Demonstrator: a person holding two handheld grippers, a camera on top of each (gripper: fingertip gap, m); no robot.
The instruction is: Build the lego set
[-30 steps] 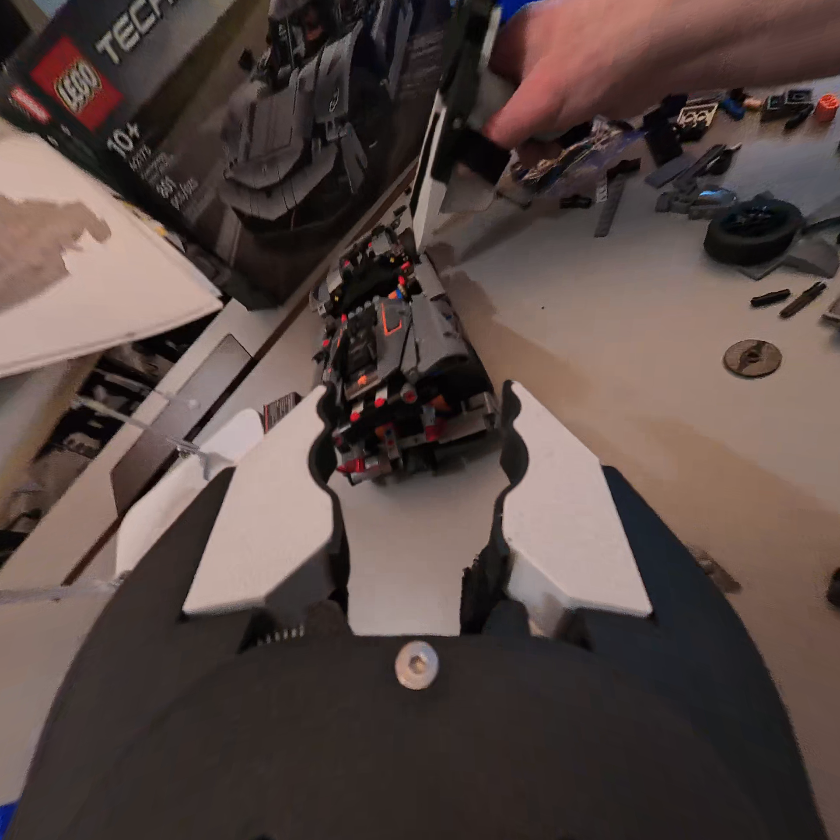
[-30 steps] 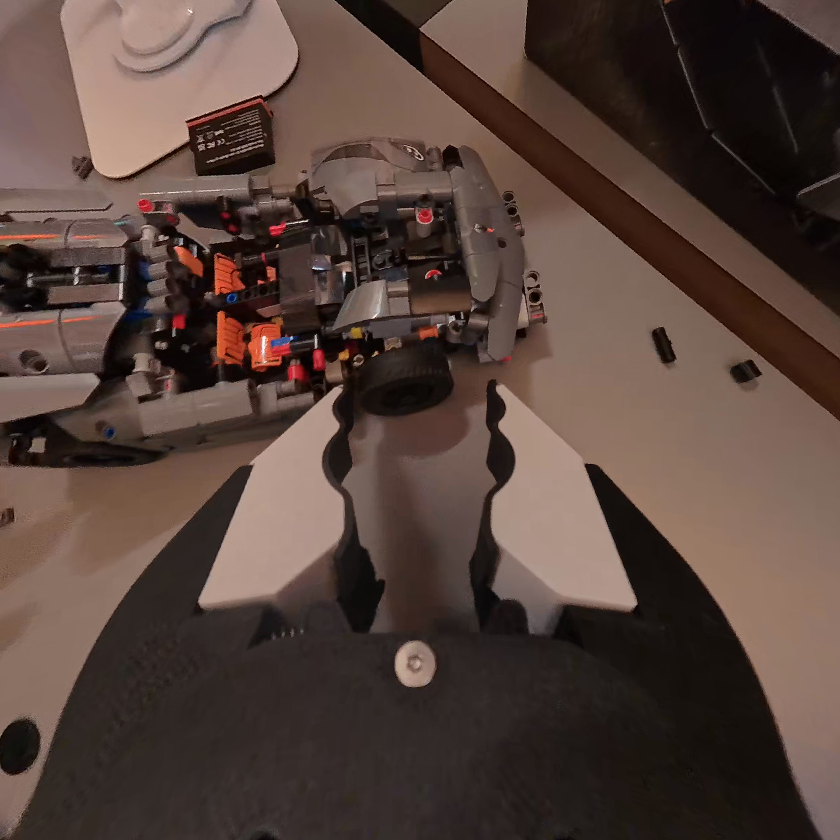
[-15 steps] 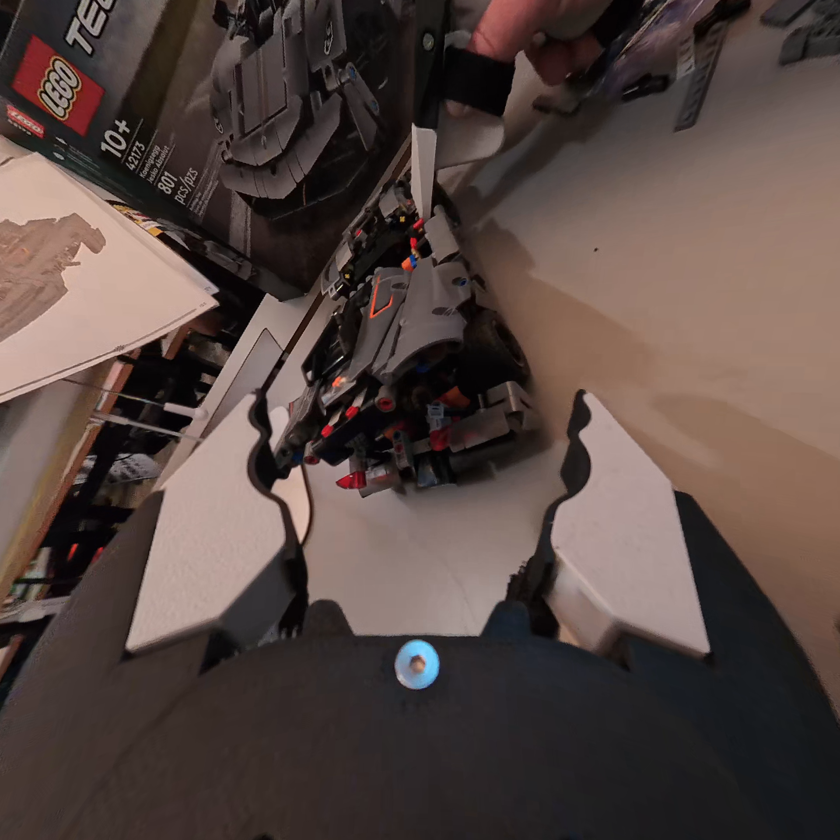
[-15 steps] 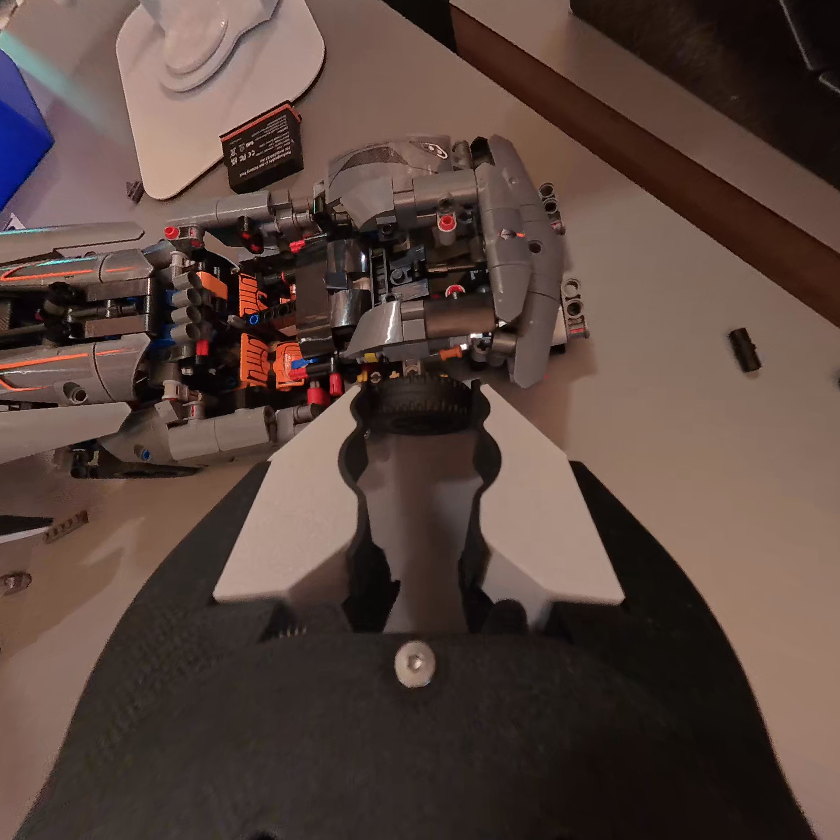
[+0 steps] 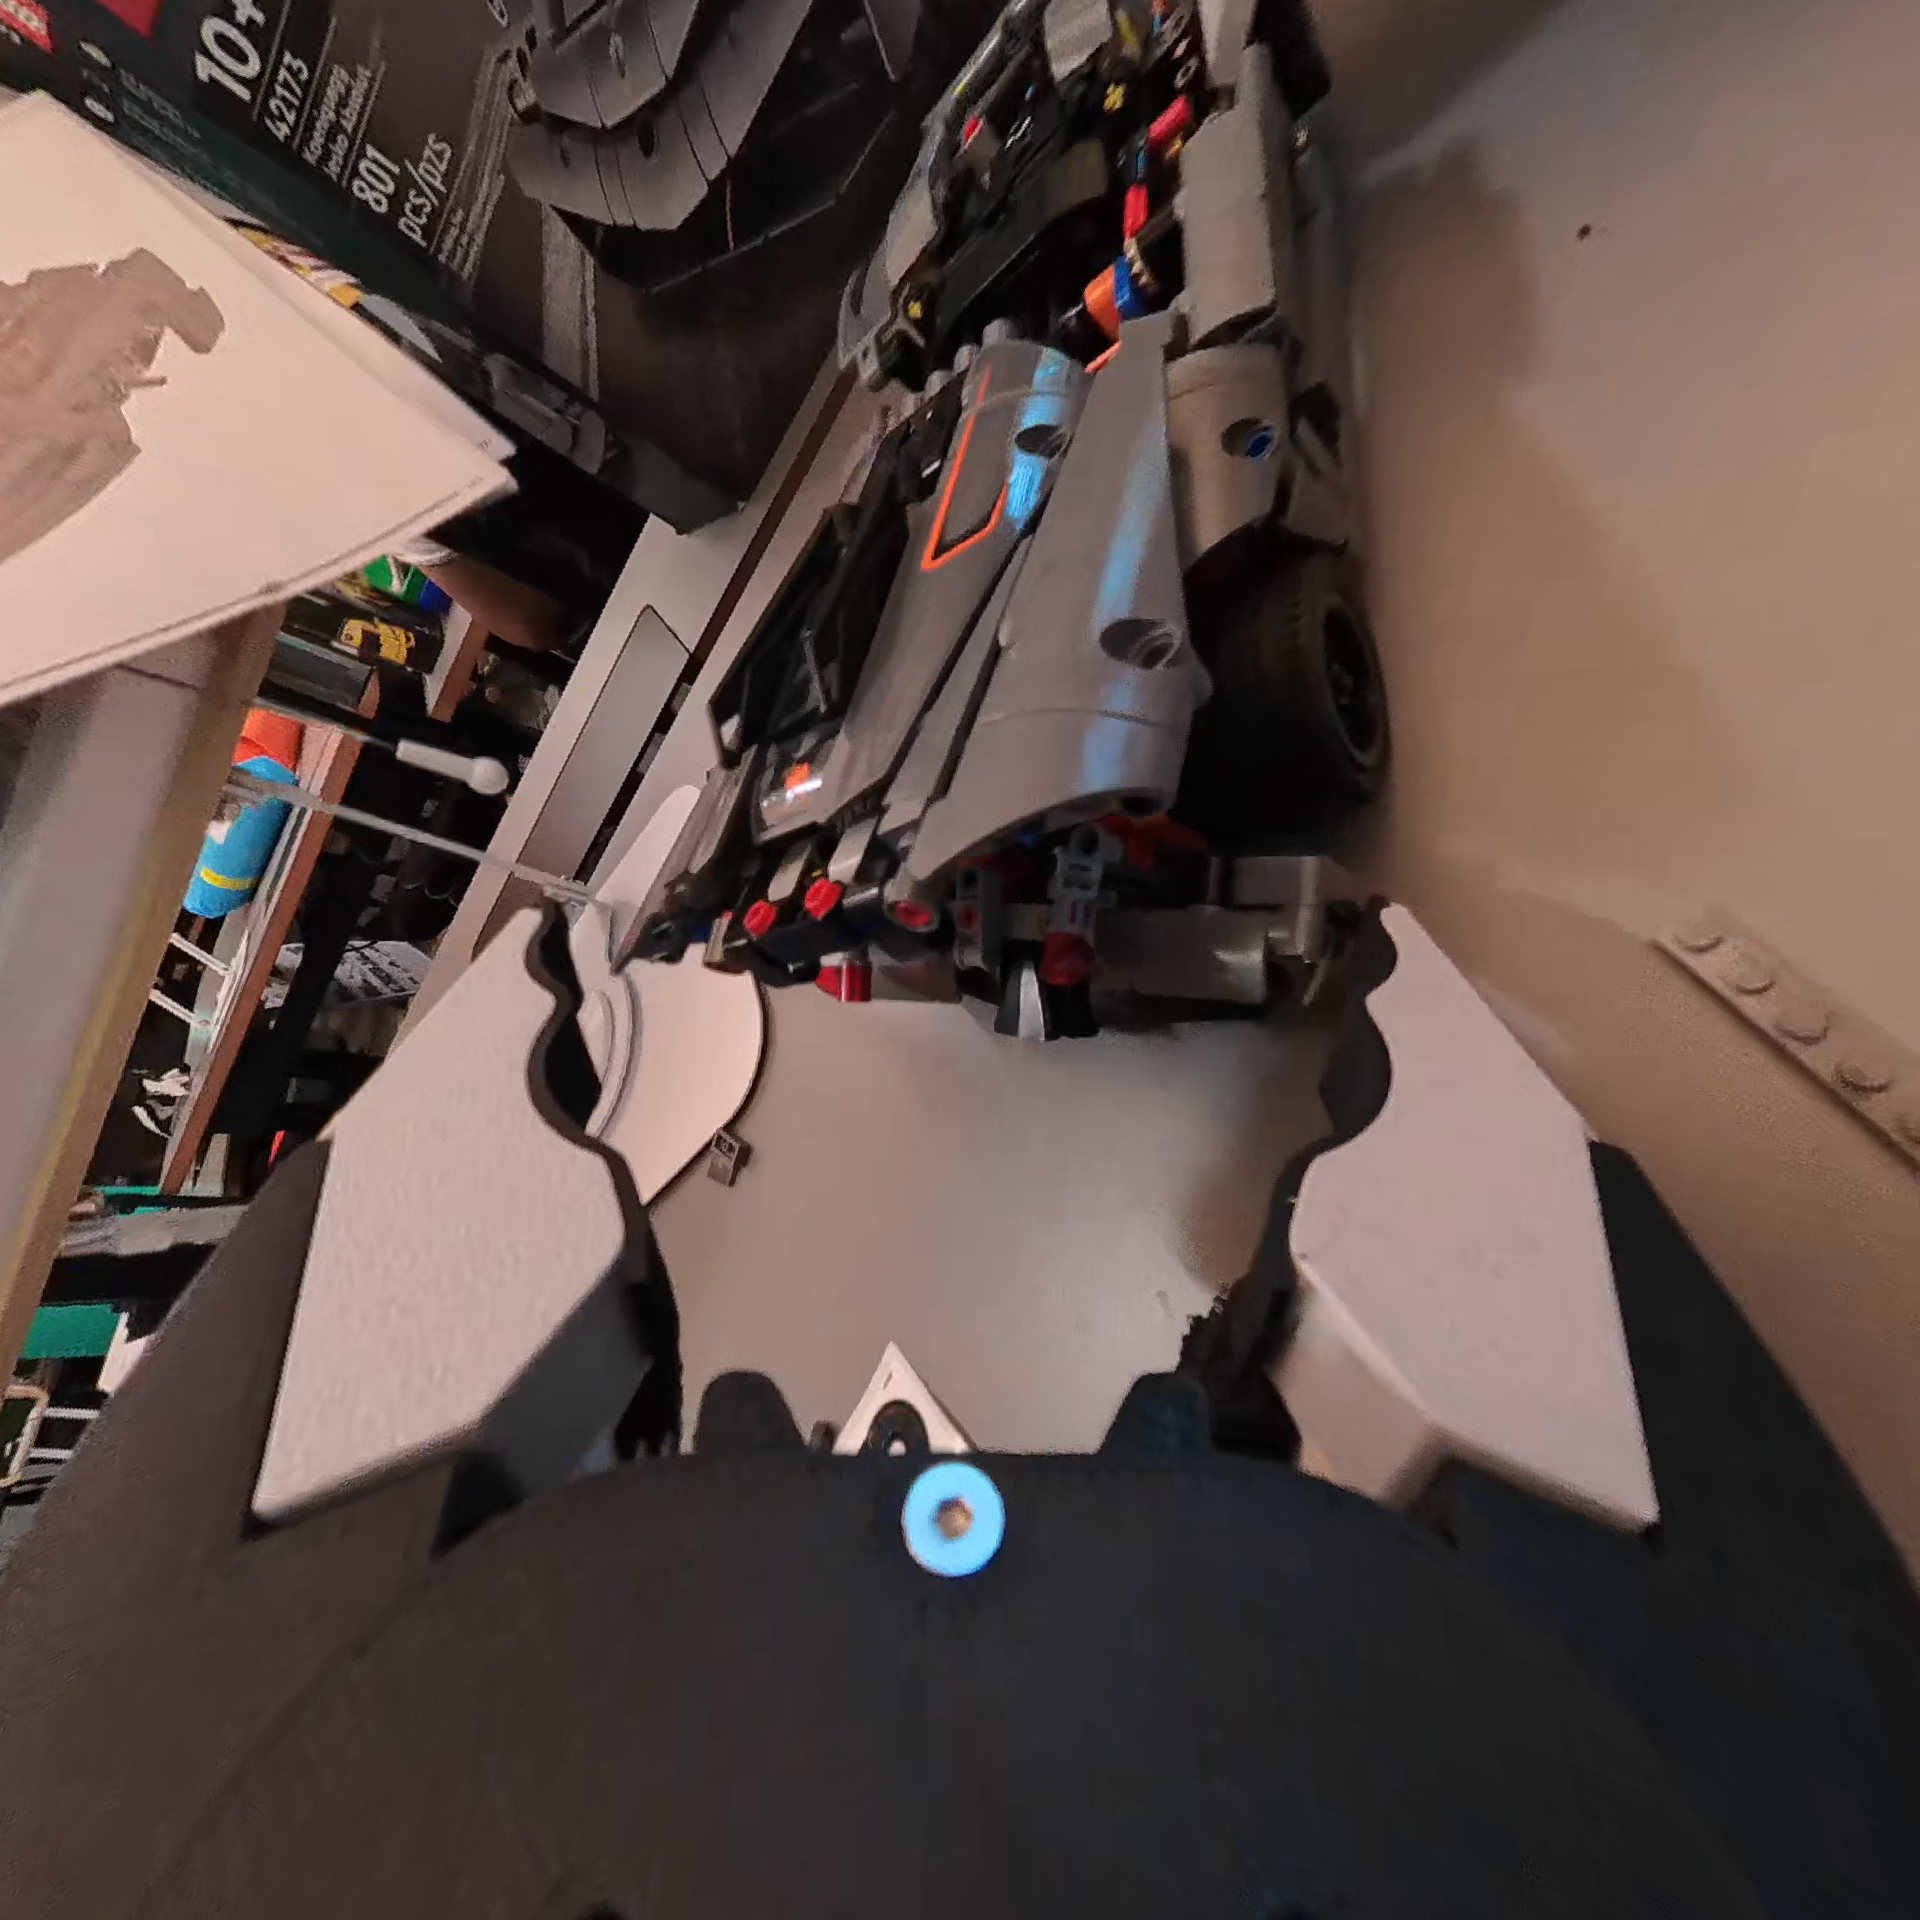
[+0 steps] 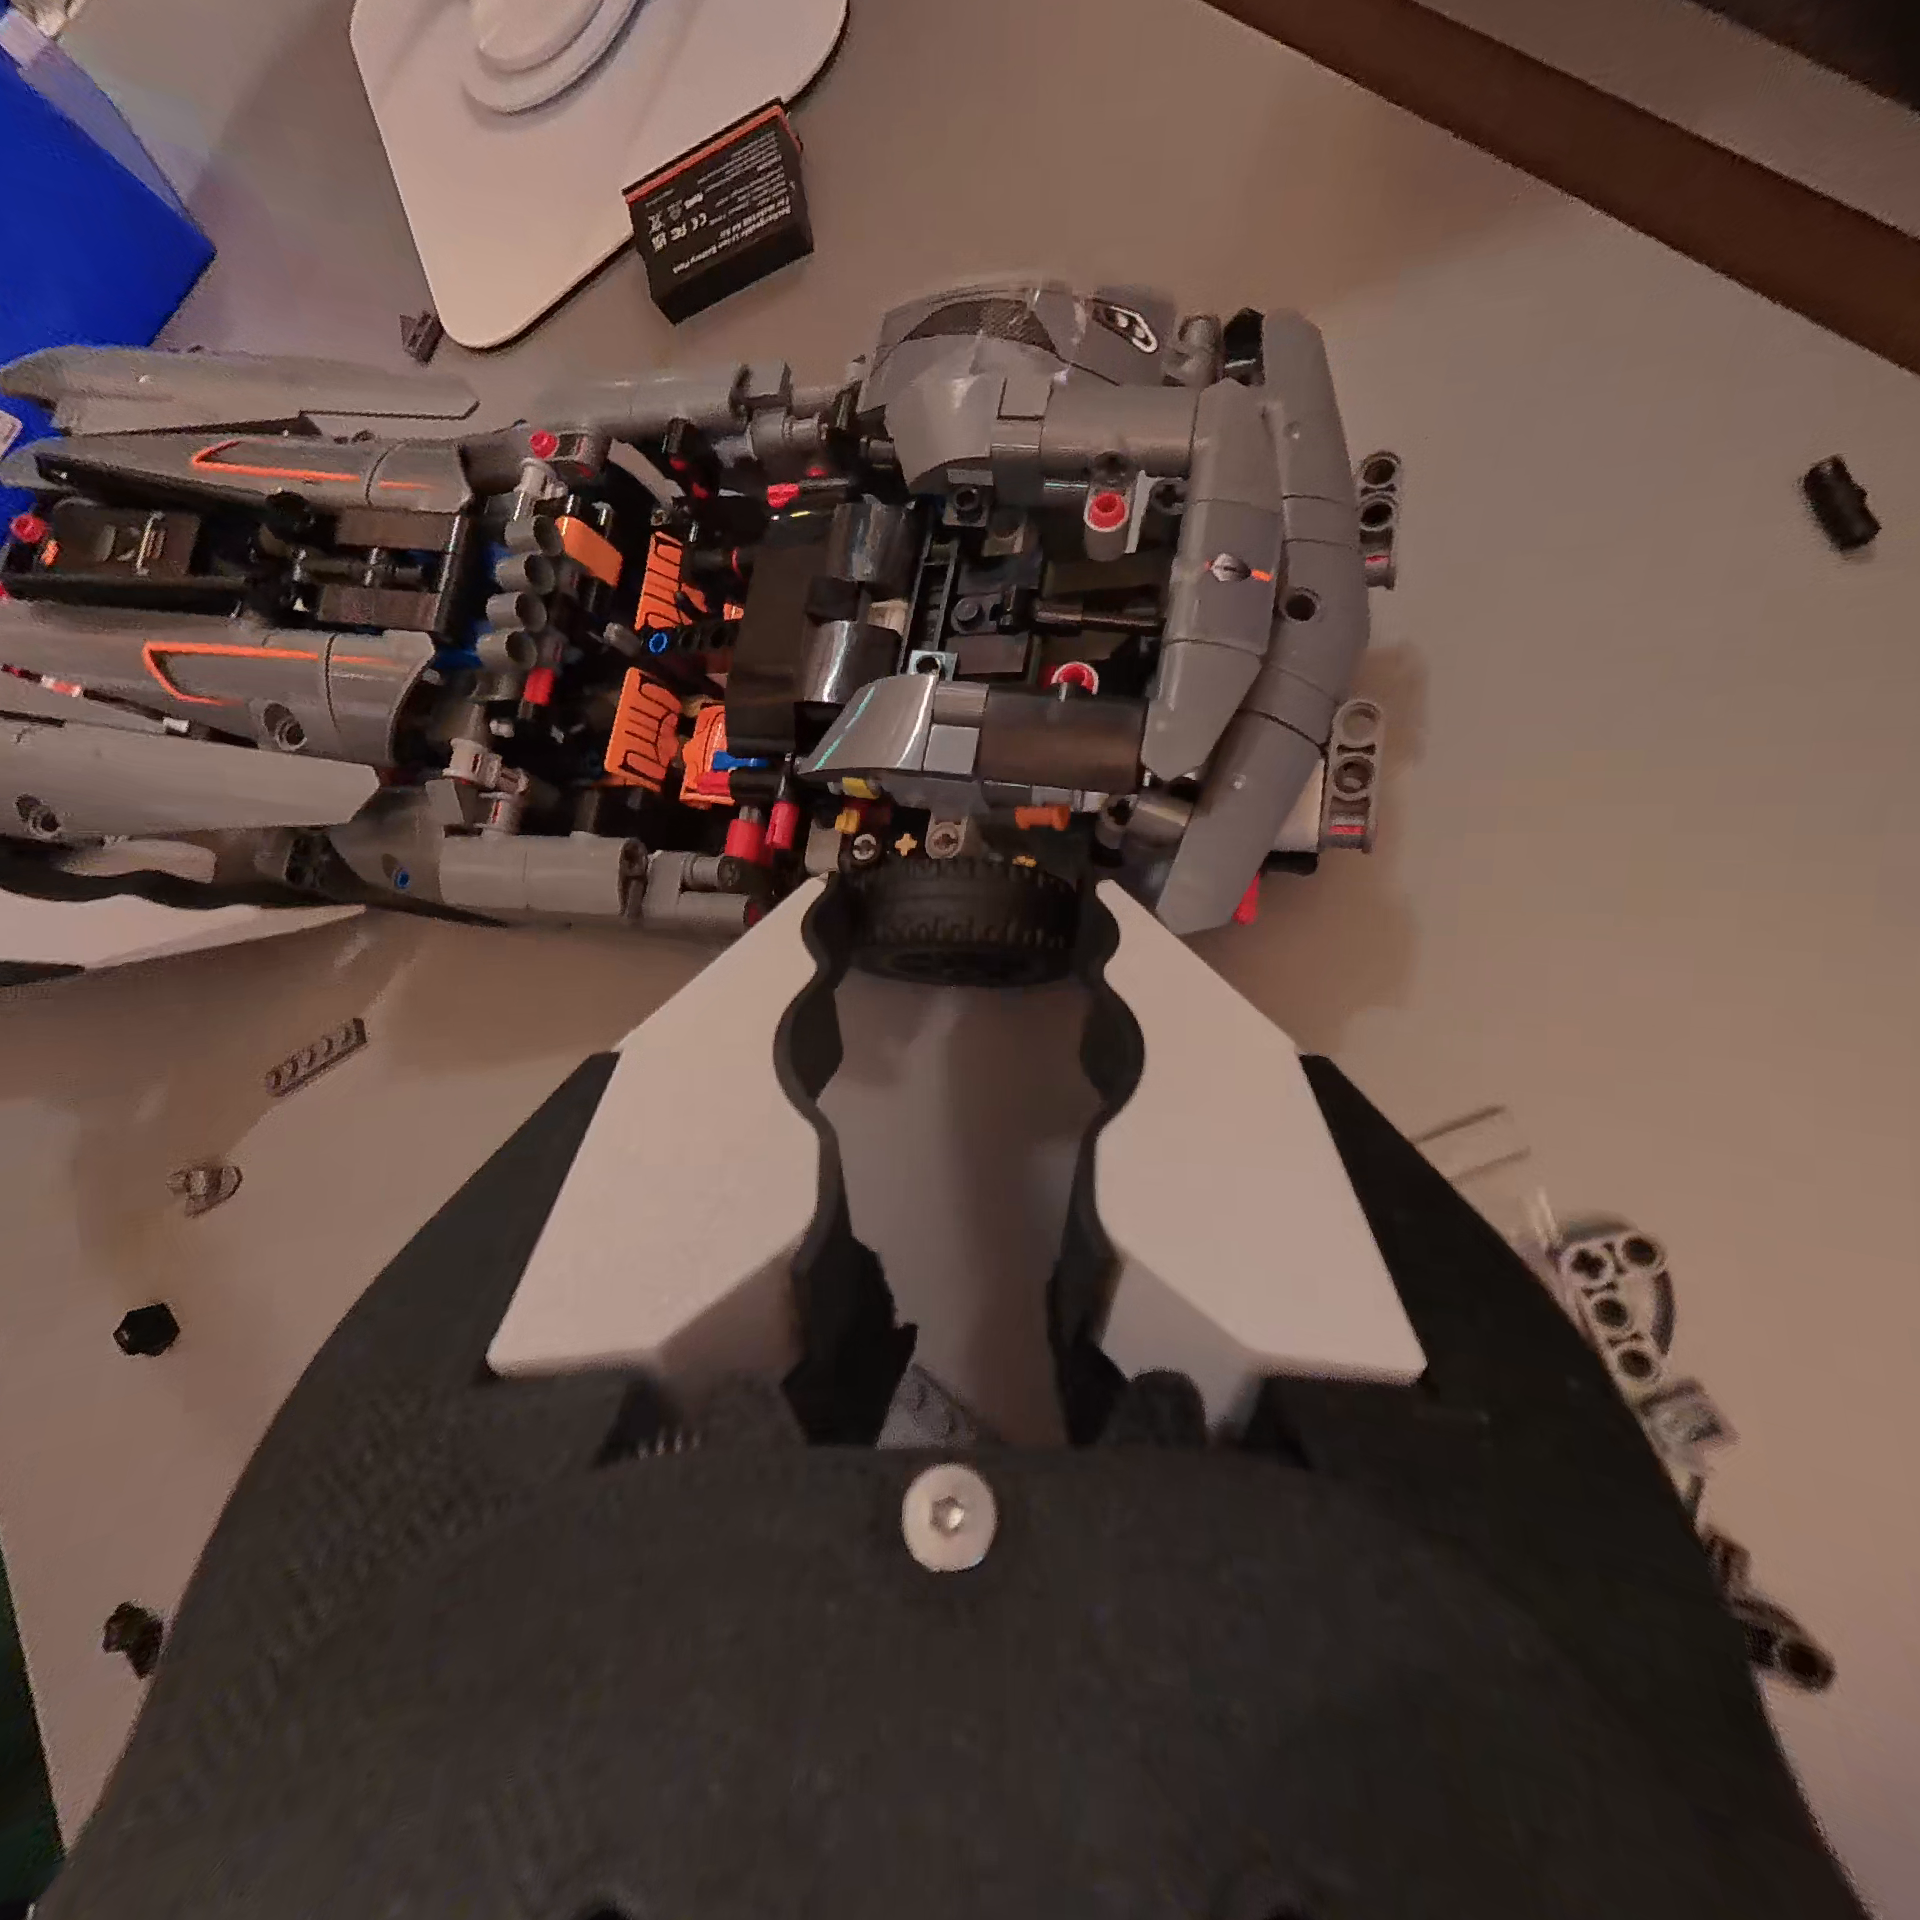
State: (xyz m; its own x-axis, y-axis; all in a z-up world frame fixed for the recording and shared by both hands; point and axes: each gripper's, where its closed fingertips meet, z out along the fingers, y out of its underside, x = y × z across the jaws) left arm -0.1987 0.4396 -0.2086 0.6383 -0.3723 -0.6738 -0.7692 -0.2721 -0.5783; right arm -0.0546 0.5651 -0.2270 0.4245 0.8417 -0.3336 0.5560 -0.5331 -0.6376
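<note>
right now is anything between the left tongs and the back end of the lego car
Nothing visible. The left tongs are spread wide with only bare table between them and the lego car. Its rear end sits right at the fingertips.

The grey car [image 6: 935,623], half built with orange and red inner parts open, lies on the table; a black wheel [image 6: 961,925] sits at its side.

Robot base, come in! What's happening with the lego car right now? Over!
Left gripper open wide at the car's end. Right gripper clamped on the small black wheel at the car's side. Loose pieces around, none blocking.
</note>
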